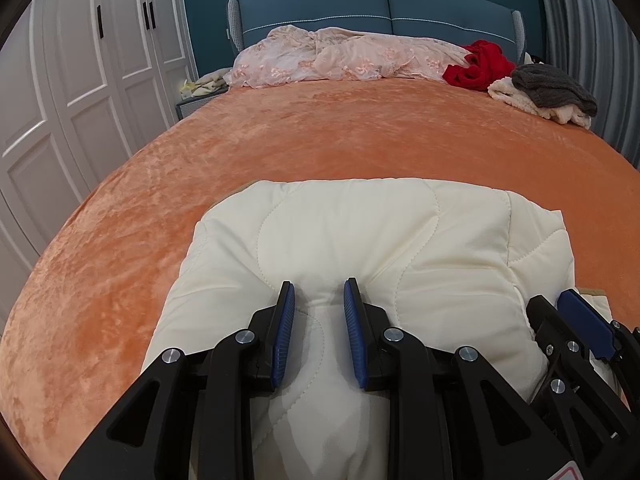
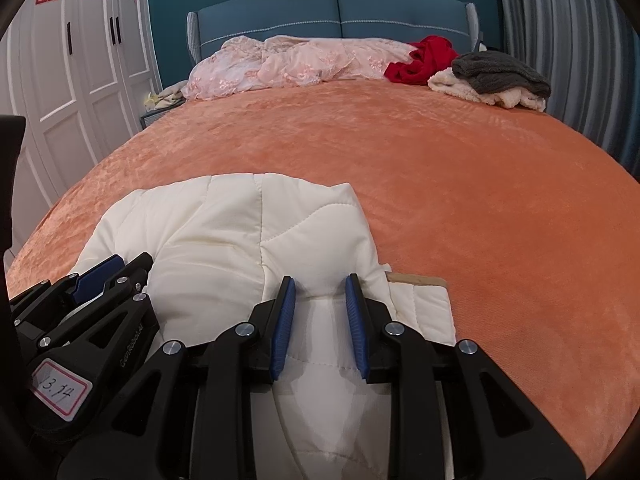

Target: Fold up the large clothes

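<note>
A cream quilted jacket (image 1: 380, 232) lies folded on the orange bedspread (image 1: 320, 132), near the bed's front edge; it also shows in the right wrist view (image 2: 224, 232). My left gripper (image 1: 319, 292) is shut on a bunched fold of the jacket at its near left side, the fabric pinched between the blue pads. My right gripper (image 2: 321, 286) is shut on another fold at the jacket's near right side. Each gripper shows in the other's view: the right (image 1: 576, 320) and the left (image 2: 100, 276). A tan lining strip (image 2: 416, 279) pokes out at the right.
At the far end by the blue headboard (image 1: 376, 4) lie a pink lace garment (image 1: 344, 58), a red garment (image 1: 478, 66) and a grey and cream pile (image 1: 548, 92). White wardrobe doors (image 1: 80, 64) stand on the left, grey curtains (image 1: 592, 40) on the right.
</note>
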Available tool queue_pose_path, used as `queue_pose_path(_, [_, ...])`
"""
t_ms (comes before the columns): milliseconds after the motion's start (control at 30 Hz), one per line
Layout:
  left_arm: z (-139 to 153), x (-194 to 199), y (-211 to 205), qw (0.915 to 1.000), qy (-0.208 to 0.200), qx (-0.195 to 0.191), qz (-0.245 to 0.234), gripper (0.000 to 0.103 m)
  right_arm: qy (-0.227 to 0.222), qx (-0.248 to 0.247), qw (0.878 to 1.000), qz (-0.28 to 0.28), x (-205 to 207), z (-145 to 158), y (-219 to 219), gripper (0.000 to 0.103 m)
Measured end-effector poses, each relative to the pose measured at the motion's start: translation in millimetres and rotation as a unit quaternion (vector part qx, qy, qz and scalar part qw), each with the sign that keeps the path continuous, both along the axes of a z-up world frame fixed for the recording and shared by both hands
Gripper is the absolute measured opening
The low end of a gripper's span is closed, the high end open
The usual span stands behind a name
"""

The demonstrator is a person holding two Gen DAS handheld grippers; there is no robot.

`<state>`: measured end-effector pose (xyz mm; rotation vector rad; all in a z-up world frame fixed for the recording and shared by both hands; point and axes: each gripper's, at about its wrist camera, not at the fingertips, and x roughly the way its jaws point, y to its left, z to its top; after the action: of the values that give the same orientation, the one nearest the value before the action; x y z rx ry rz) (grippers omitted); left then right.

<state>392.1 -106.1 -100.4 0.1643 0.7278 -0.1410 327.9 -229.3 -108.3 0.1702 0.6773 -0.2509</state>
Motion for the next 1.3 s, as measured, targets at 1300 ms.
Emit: queue_pose_path(1300, [32, -196, 106, 0.9898, 0.124, -0.067, 0.018, 0.059, 0.146, 0.01, 0.987, 0.063, -207, 44, 25, 0.038])
